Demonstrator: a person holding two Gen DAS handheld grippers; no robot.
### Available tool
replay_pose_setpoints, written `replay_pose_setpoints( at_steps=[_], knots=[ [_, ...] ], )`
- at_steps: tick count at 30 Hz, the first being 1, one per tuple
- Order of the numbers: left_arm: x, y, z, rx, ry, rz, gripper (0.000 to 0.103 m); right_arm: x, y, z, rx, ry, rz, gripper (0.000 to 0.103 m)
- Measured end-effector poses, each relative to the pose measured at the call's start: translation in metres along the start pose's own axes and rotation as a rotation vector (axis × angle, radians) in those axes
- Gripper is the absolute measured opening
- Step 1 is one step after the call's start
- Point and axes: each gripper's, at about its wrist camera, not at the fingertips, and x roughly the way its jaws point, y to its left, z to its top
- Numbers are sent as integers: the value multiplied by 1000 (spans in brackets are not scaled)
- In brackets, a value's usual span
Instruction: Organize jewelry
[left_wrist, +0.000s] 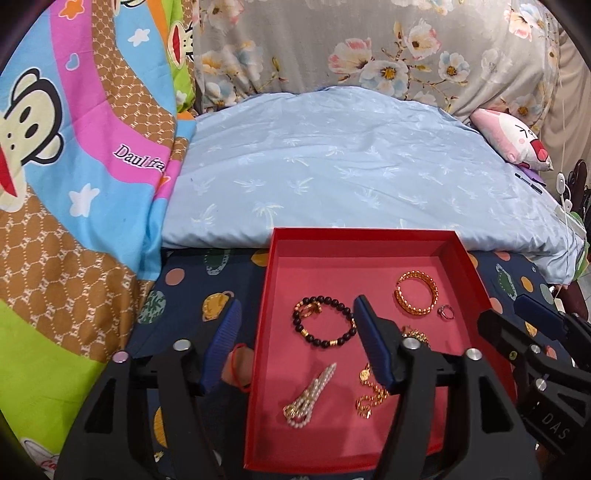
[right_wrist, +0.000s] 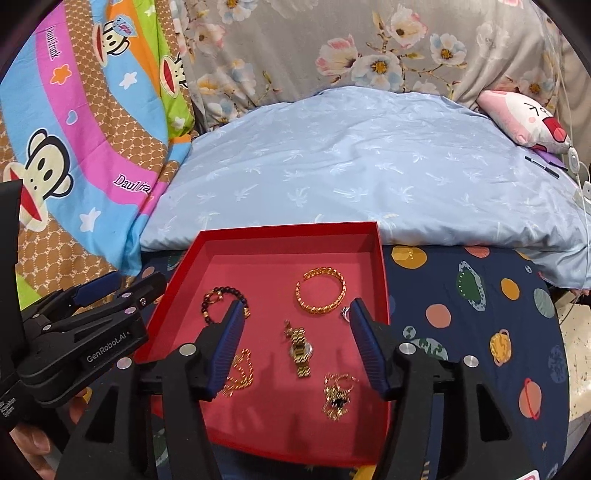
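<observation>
A red tray (left_wrist: 369, 238) (right_wrist: 288, 232) lies on a dark planet-print sheet. In it are a dark bead bracelet (left_wrist: 323, 321) (right_wrist: 212, 299), a gold bangle (left_wrist: 415, 297) (right_wrist: 320, 291), a small ring (left_wrist: 446, 311) (right_wrist: 345, 313), a pearl hair clip (left_wrist: 310, 397), a gold chain (left_wrist: 369, 391) (right_wrist: 240, 373), a gold watch (right_wrist: 301, 349) and a gold ornament (right_wrist: 338, 395). My left gripper (left_wrist: 295, 314) is open over the tray's left wall. My right gripper (right_wrist: 295, 314) is open above the watch, and shows at the left view's right edge (left_wrist: 532, 321).
A light blue pillow (left_wrist: 351, 166) lies just behind the tray. A monkey-print quilt (left_wrist: 74, 184) is heaped on the left. A pink plush (left_wrist: 513, 138) and cables sit far right. A floral cloth (left_wrist: 369, 48) covers the back.
</observation>
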Motion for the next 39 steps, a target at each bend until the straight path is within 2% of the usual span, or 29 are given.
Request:
replay_pose_setpoints(
  at_steps=[8,19,23,28,31,34,39],
  knots=[
    [-42,3,-29,18,-12,7,64,-39,21,-30,-21,-25,-43,64],
    [-88,5,-70,16,1,-21,64,-97,41,-76,-49,-74,-108,72],
    [-99,5,-86,12,5,-21,64,-112,41,-93,-33,-76,-120,78],
    [-118,2,-107,32,-15,8,70,-127,38,-112,4,-66,-146,82],
    [-125,2,-117,42,-19,28,81,-135,39,-122,12,-76,-168,84],
    [-133,3,-129,44,-23,41,86,-144,40,-133,25,-88,-185,86],
    [-141,5,-144,44,-34,82,89,-150,42,-149,35,-90,-200,86]
  ],
)
